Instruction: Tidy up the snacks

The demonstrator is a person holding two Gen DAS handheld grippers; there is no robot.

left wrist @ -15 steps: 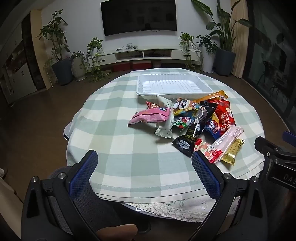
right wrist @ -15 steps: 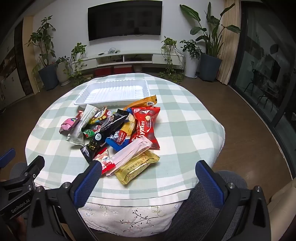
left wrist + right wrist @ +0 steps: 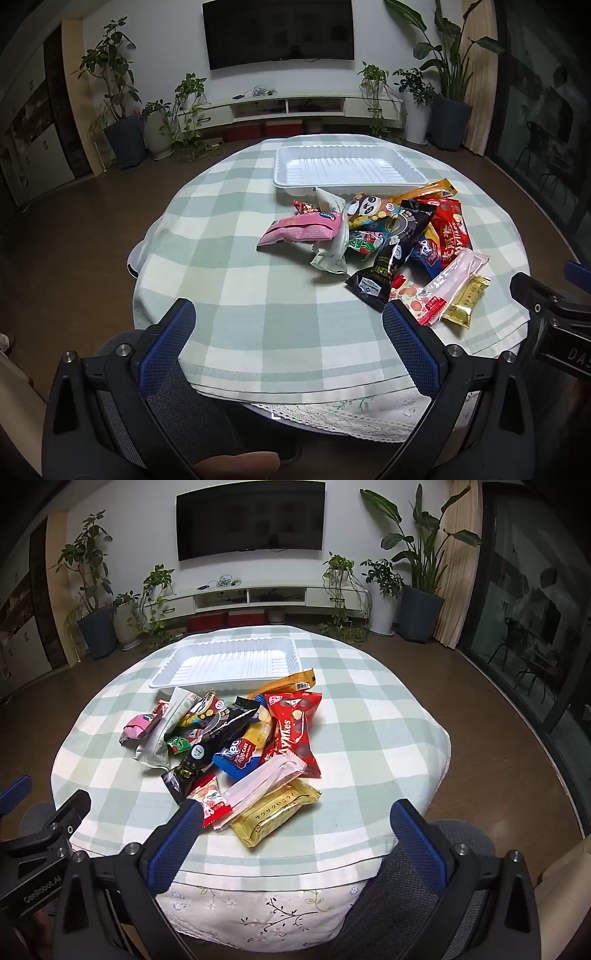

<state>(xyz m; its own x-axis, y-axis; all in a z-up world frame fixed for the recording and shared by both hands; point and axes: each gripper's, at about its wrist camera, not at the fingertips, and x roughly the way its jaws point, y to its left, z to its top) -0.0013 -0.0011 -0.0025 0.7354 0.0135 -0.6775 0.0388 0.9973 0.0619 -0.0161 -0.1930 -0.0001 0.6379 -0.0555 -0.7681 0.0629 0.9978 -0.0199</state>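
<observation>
A pile of several snack packets lies on the round checked table (image 3: 229, 258), in front of an empty white plastic tray (image 3: 347, 168) (image 3: 229, 661). The pile includes a pink packet (image 3: 299, 230) (image 3: 138, 727), a black packet (image 3: 391, 254) (image 3: 218, 734), a red packet (image 3: 452, 229) (image 3: 293, 731), a pale pink bar (image 3: 264, 786) and a gold packet (image 3: 465, 301) (image 3: 277, 812). My left gripper (image 3: 288, 325) is open and empty over the table's near edge. My right gripper (image 3: 295, 821) is open and empty, just short of the gold packet.
The table stands in a living room with a wall TV (image 3: 251, 518), a low white cabinet and potted plants (image 3: 92, 587) behind it. A grey chair back (image 3: 417, 893) is under the right gripper. The other gripper shows at each view's edge (image 3: 554, 317).
Both grippers have edged slightly forward toward the table; the snacks and tray have not moved.
</observation>
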